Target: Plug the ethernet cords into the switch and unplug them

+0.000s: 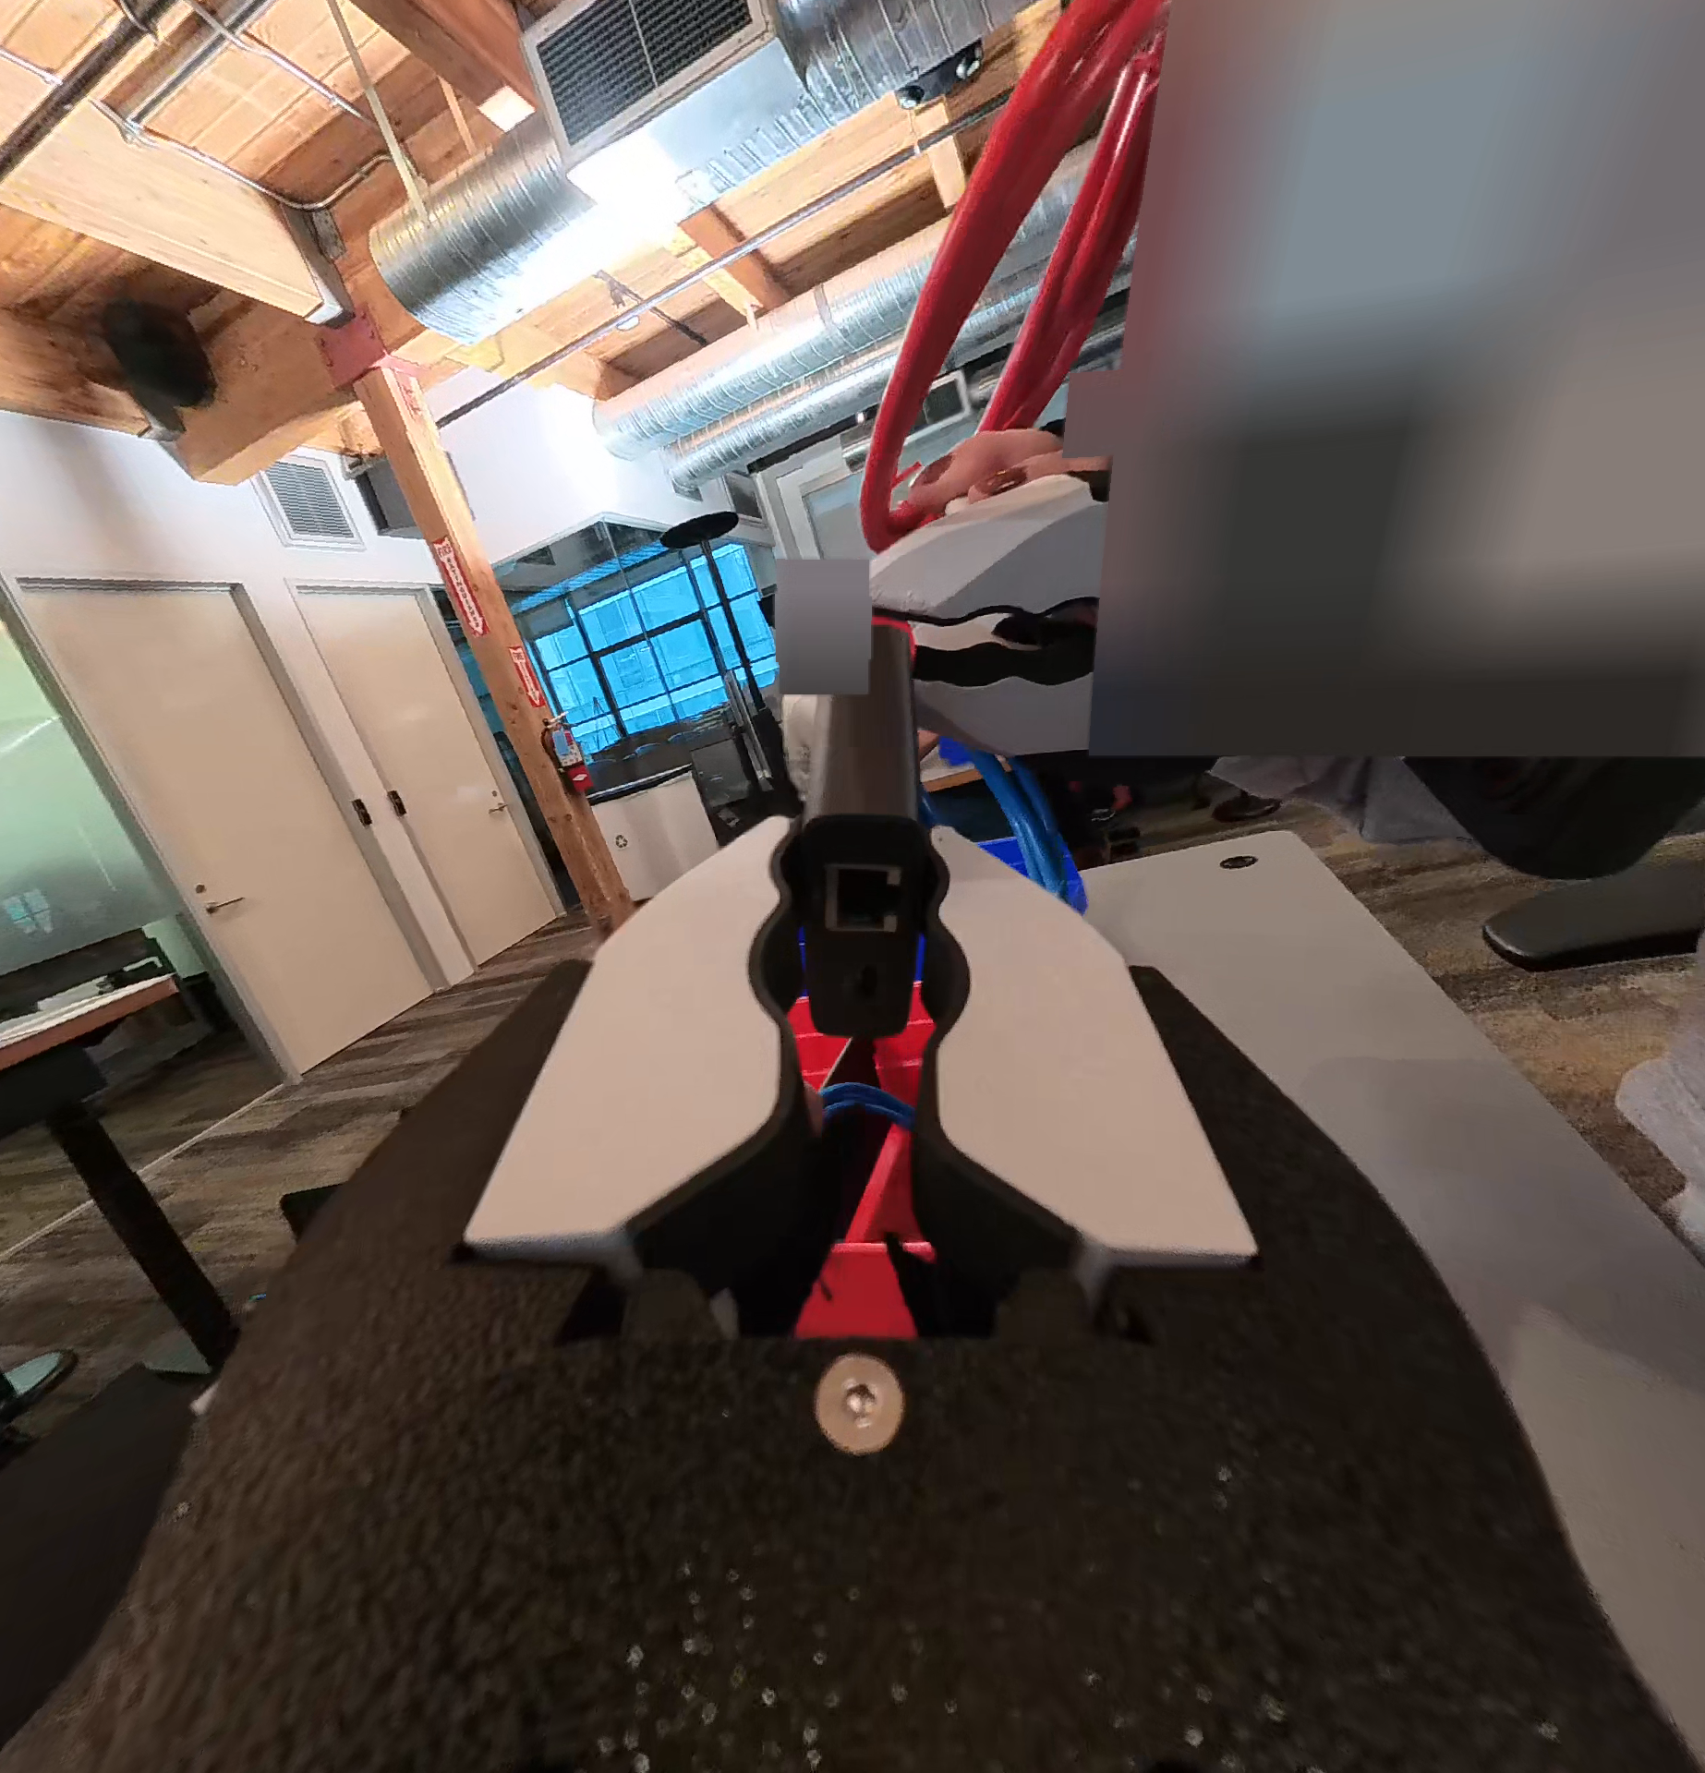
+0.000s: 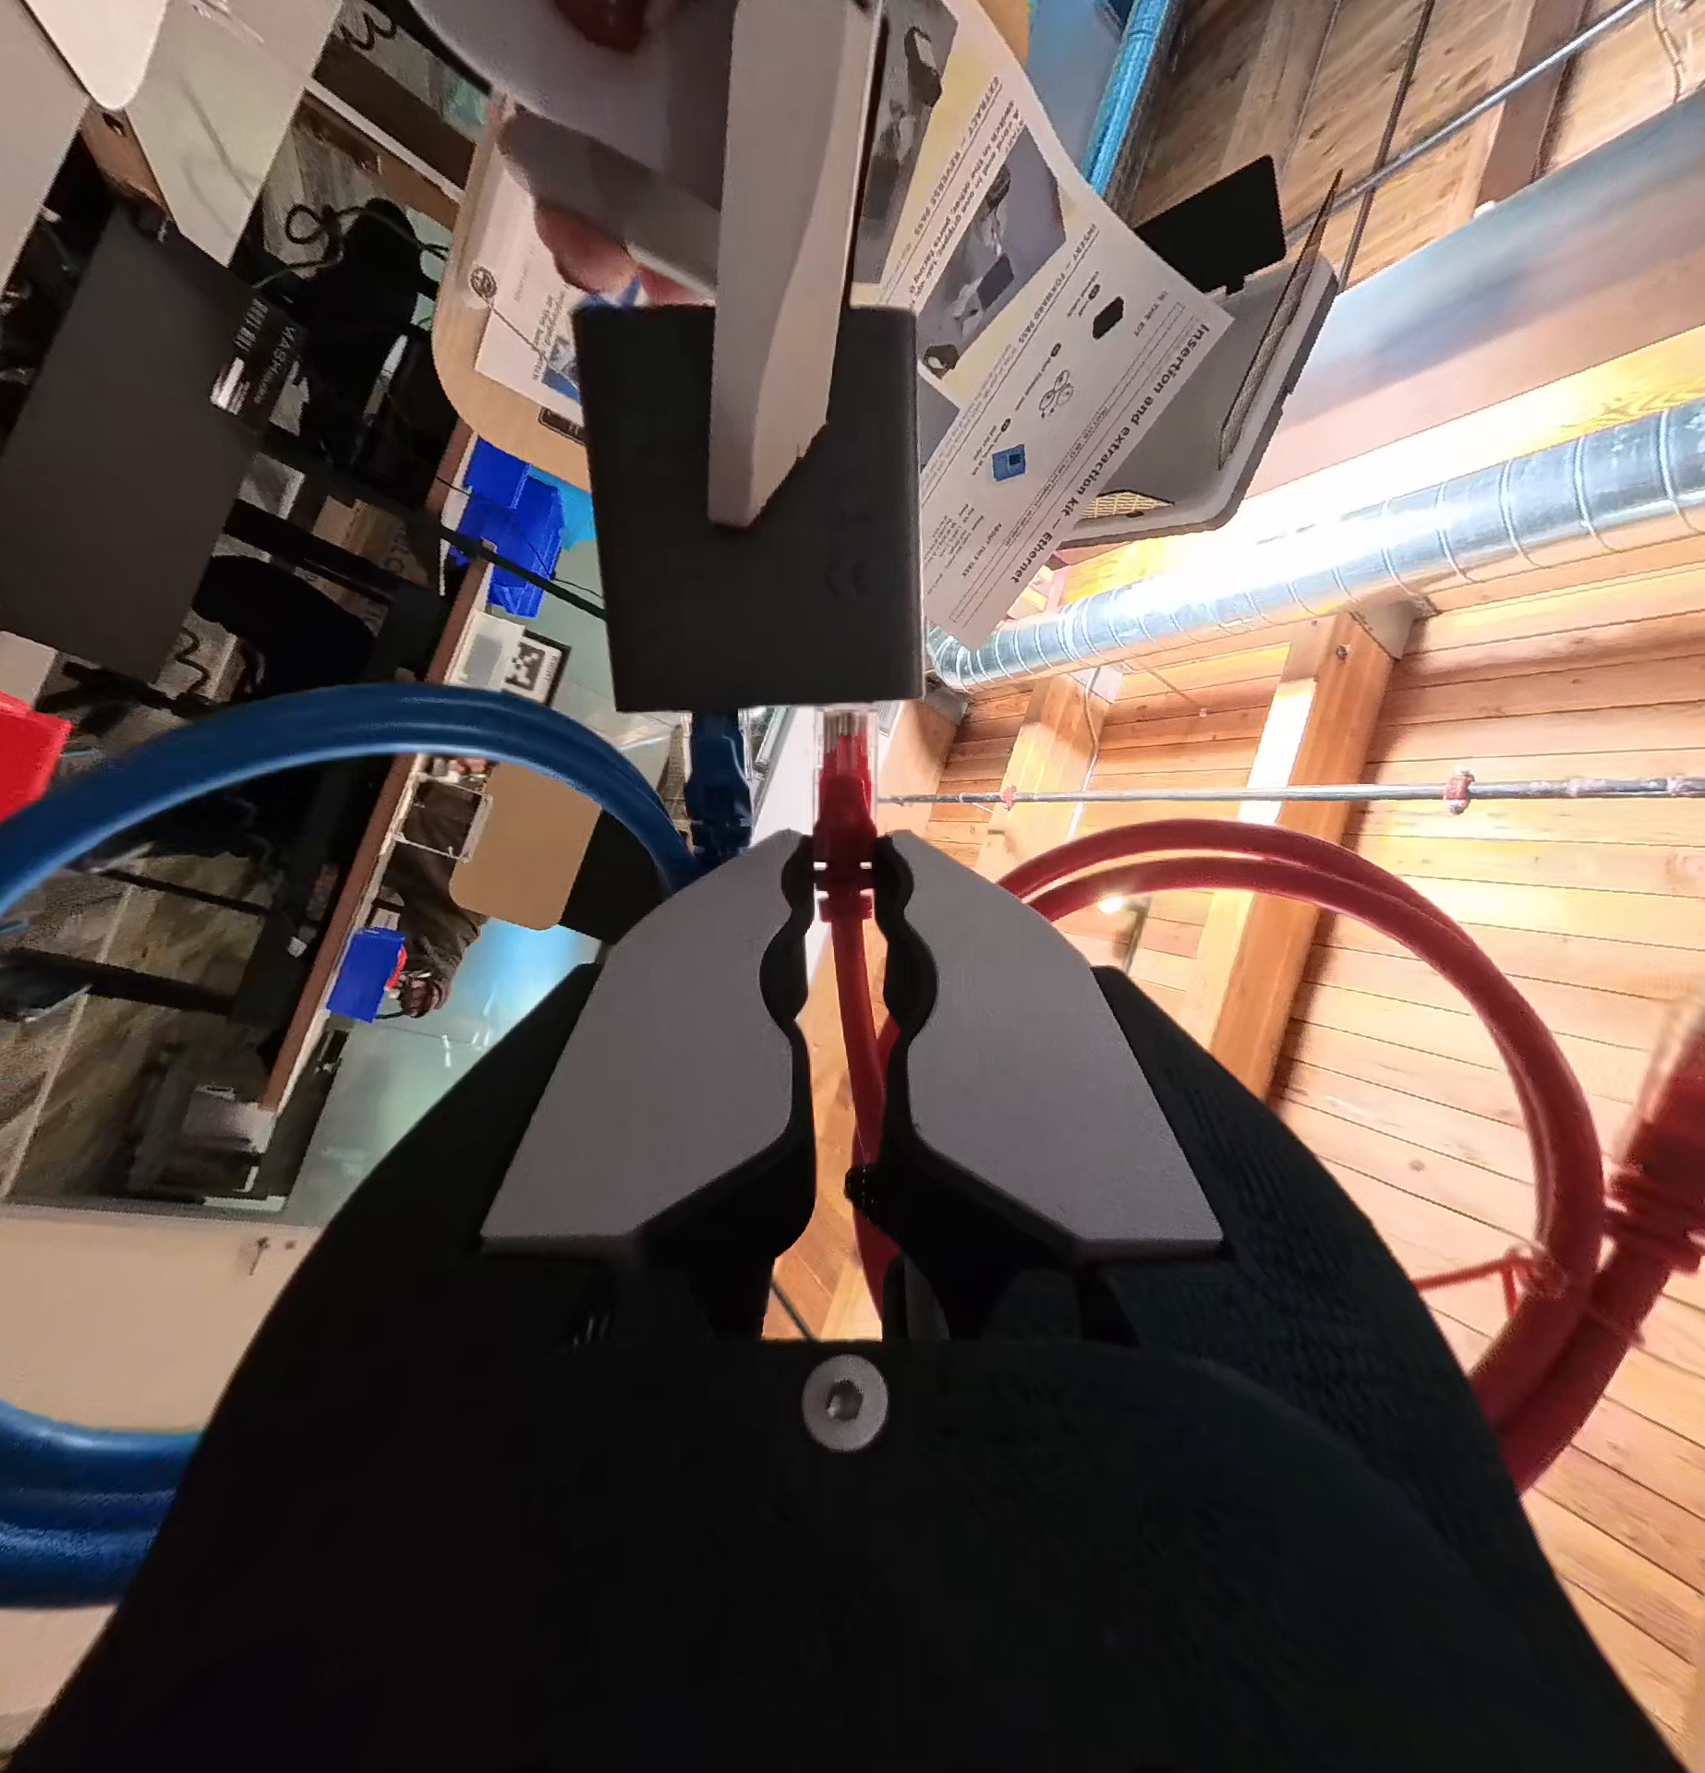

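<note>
My left gripper [image 1: 860, 921] is shut on a flat black box [image 1: 863, 945] with a network socket in its near end. The box runs away from me toward my right gripper, whose pale body [image 1: 983, 566] shows behind it under red cable loops [image 1: 935, 317]. My right gripper [image 2: 844, 863] is shut on the boot of a red network cable [image 2: 845, 844]. Its clear plug [image 2: 845, 724] sits at the lower edge of the same black box [image 2: 762, 518]. A pale finger [image 2: 781, 288] of the left gripper lies across the box. The cable's other red plug [image 2: 1683, 1132] hangs at the right.
A blue cable loop [image 2: 282, 739] hangs left of the right gripper. A red bin [image 1: 858, 1247] with blue cable lies below the left gripper, beside a grey table top [image 1: 1309, 1055]. A printed instruction sheet [image 2: 1050, 384], blue bins [image 2: 513, 508], desks, doors and ceiling ducts surround.
</note>
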The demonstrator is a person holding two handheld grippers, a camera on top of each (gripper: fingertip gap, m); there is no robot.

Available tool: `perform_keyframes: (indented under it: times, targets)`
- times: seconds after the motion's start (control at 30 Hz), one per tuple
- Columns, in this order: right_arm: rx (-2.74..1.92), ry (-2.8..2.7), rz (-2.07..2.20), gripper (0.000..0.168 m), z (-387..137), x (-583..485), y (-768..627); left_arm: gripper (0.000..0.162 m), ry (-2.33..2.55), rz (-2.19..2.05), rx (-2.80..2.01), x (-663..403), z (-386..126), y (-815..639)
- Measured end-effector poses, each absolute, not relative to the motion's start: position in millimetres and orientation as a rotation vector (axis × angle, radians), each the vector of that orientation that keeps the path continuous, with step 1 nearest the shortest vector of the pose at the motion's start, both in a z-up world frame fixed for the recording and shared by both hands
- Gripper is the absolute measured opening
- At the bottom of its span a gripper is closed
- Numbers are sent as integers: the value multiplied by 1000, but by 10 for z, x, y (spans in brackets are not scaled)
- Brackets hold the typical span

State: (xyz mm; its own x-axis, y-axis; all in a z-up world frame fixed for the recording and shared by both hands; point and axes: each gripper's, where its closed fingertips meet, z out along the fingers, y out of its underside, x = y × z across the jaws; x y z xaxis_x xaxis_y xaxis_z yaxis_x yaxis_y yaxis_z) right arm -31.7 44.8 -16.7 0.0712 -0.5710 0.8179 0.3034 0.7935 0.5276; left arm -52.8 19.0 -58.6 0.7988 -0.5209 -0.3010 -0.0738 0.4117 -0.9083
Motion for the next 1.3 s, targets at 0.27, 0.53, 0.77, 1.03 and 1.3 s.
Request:
perform_keyframes:
  times: [0.27, 0.53, 0.77, 1.03, 1.3]
  targets:
    - [231, -1382, -701, 10, -125, -292, 509, 20, 642, -302, -1112, -453, -604, 174]
    - [245, -1427, -687, 10, -217, -273, 464, 20, 631, -305, -1107, -466, -591, 171]
    - [246, -1457, -655, 10, -251, -273, 445, 20, 626, -333, -1093, -473, -574, 153]
    - [261, -1458, -616, 10, -263, -248, 406, 20, 634, -366, -1079, -450, -569, 130]
    - [281, -1470, -587, 10, -275, -245, 359, 20, 592, -507, -1059, -446, -562, 121]
